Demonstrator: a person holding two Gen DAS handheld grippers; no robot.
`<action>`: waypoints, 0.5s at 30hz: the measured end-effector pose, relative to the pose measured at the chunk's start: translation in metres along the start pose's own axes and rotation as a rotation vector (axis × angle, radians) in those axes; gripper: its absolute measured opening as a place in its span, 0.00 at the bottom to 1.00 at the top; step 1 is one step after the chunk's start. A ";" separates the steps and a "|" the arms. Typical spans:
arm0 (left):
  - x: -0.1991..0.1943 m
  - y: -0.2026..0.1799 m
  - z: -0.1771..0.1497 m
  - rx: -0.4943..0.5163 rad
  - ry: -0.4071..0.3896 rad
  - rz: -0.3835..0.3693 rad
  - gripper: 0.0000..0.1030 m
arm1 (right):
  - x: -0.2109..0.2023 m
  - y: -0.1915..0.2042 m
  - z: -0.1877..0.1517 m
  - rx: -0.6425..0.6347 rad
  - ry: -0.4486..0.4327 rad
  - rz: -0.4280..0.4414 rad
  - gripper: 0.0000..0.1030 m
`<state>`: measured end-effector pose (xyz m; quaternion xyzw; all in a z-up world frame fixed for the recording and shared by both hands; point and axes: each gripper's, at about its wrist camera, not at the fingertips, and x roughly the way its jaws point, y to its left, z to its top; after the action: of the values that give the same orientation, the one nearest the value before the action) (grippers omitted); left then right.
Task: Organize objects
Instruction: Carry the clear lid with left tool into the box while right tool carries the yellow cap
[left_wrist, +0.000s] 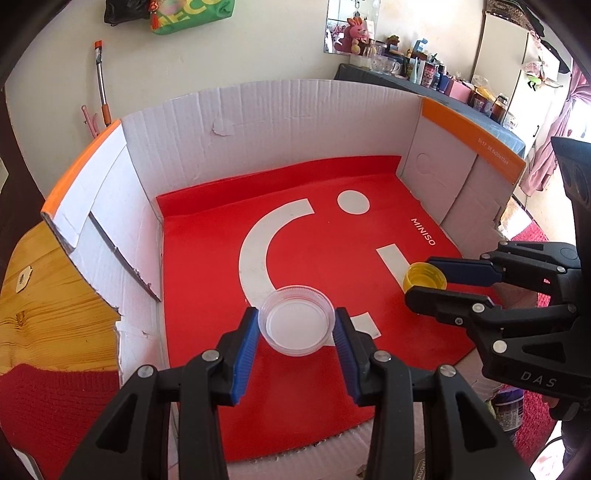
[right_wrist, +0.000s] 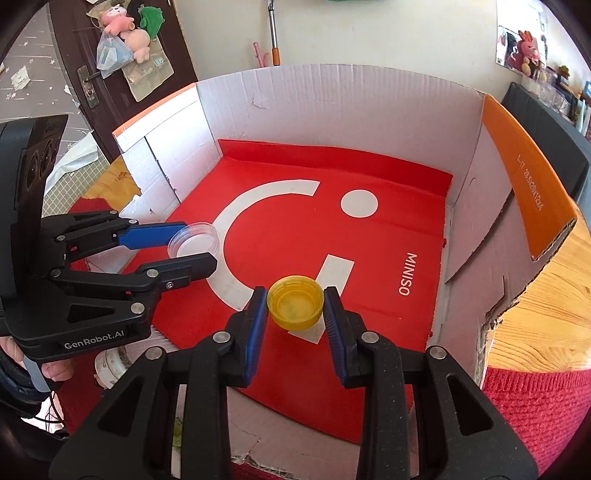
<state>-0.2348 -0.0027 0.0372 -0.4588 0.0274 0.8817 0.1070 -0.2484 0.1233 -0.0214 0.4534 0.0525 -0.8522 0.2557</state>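
A clear plastic lid (left_wrist: 297, 320) sits between the blue pads of my left gripper (left_wrist: 297, 325), which is shut on it, just above the red mat (left_wrist: 207, 258). It also shows in the right wrist view (right_wrist: 194, 243), held by the left gripper (right_wrist: 195, 245). A yellow bottle cap (right_wrist: 294, 307), open side up, is held between the pads of my right gripper (right_wrist: 295, 308), shut on it. In the left wrist view the cap (left_wrist: 424, 280) sits in the right gripper (left_wrist: 421, 282) at the mat's right side.
The mat lies inside a white cardboard box with orange-edged flaps (left_wrist: 472, 136) and walls (right_wrist: 332, 107) on three sides. The box stands on a wooden table (left_wrist: 48, 295) with a red knitted cloth (right_wrist: 535, 413). A cluttered shelf (left_wrist: 424, 70) lies beyond.
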 end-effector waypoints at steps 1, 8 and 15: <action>0.001 0.000 0.000 0.002 0.003 0.000 0.41 | 0.001 0.000 0.000 0.000 0.003 -0.001 0.28; 0.007 -0.001 -0.002 0.012 0.031 0.007 0.41 | 0.006 0.000 -0.002 0.003 0.022 0.001 0.28; 0.009 0.001 -0.004 0.013 0.036 0.014 0.41 | 0.009 -0.004 -0.003 0.013 0.030 0.001 0.29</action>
<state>-0.2372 -0.0030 0.0273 -0.4737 0.0382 0.8738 0.1030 -0.2528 0.1244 -0.0308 0.4679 0.0504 -0.8454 0.2525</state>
